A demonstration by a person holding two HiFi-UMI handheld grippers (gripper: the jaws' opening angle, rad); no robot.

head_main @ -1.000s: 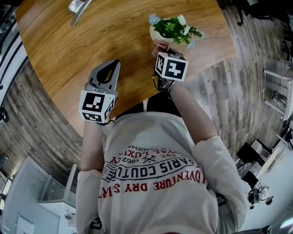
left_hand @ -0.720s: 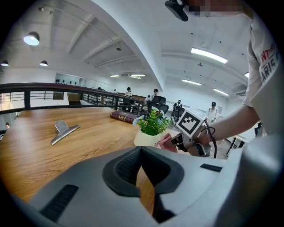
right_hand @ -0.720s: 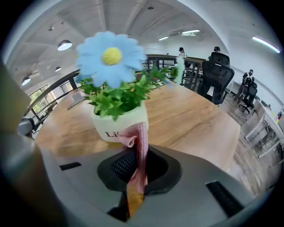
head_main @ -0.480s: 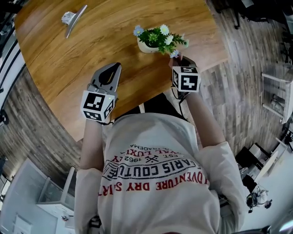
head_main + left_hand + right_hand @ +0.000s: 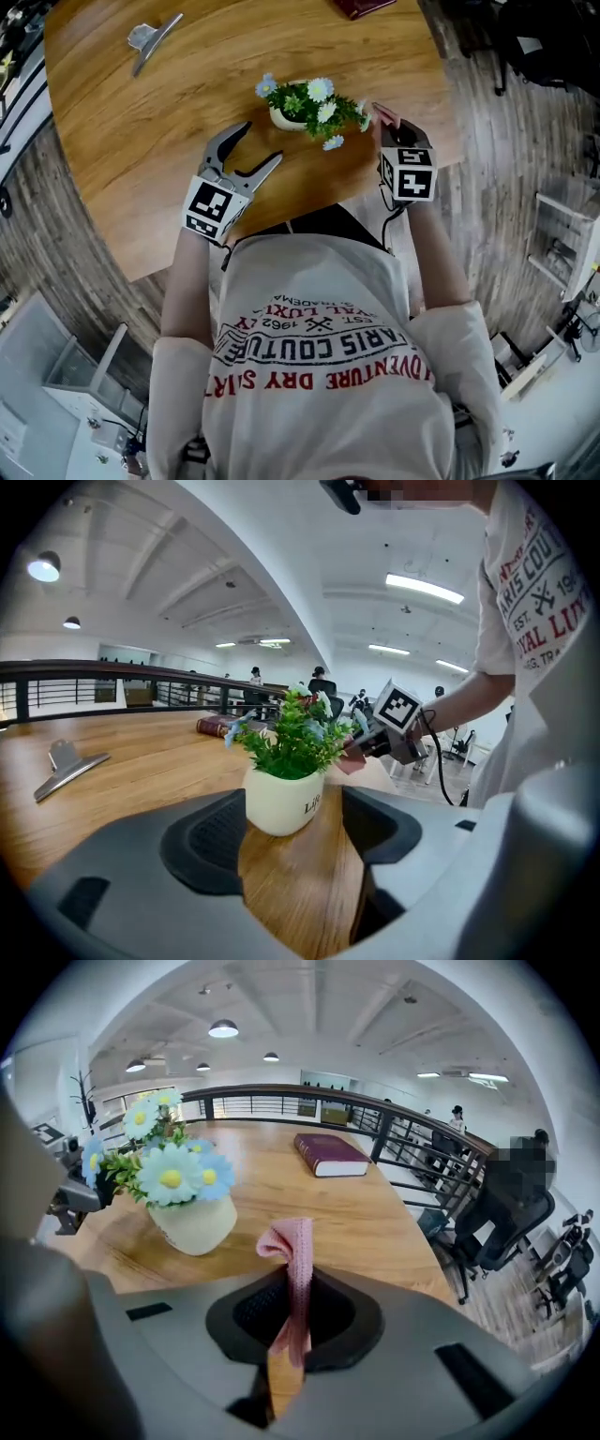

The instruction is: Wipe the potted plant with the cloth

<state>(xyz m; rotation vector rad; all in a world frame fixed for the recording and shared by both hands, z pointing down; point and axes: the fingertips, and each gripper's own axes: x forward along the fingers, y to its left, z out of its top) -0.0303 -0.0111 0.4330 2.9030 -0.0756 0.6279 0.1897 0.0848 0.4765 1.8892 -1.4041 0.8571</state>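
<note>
The round counter [image 5: 141, 141] is warm, streaked wood with a smooth curved rim. The potted plant [image 5: 302, 105] stands on it near the edge closest to the person, toward that edge's right part. It is a small, glossy cream pot with rounded sides, holding stiff green leaves and white and pale blue daisy-like flowers. Wide bare wood lies behind and to the left of it, reaching as far as a thin silvery metal piece [image 5: 150, 37] near the far left rim and a dark red book [image 5: 330, 1154] lying flat at the far edge. The left tool [image 5: 262, 141] sits low over the near edge. Its grey jaws have just been opening and stand apart with nothing between them, and the pot is just ahead of their tips, untouched. The right tool [image 5: 386, 120] is just beside the foliage at the counter's right rim. Its jaws are clamped on the cloth [image 5: 295, 1260], a narrow pink knitted strip that rises from the ribbed black pads and folds over at its top.
</note>
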